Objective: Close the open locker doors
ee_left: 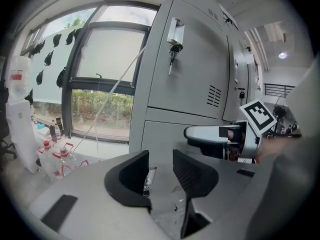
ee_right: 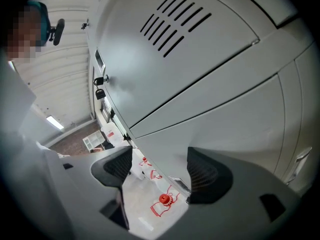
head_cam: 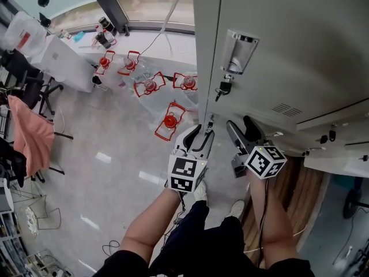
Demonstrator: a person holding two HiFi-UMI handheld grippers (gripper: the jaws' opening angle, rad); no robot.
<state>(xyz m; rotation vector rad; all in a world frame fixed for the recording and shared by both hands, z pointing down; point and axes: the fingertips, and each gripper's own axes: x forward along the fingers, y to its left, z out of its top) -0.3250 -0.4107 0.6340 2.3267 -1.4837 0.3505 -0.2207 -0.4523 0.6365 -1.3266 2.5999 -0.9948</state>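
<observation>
Both empty: left gripper [head_cam: 204, 133] and right gripper [head_cam: 240, 125], jaws apart | lower locker door [ee_left: 162, 136] straight ahead, its upright latch edge [ee_left: 148, 177] before the left, face before the right | push likely forward

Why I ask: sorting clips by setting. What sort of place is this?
Probably a workplace locker area, perhaps a lab or office: grey metal lockers with a key in one lock, capped water jugs on the floor, a big window.
</observation>
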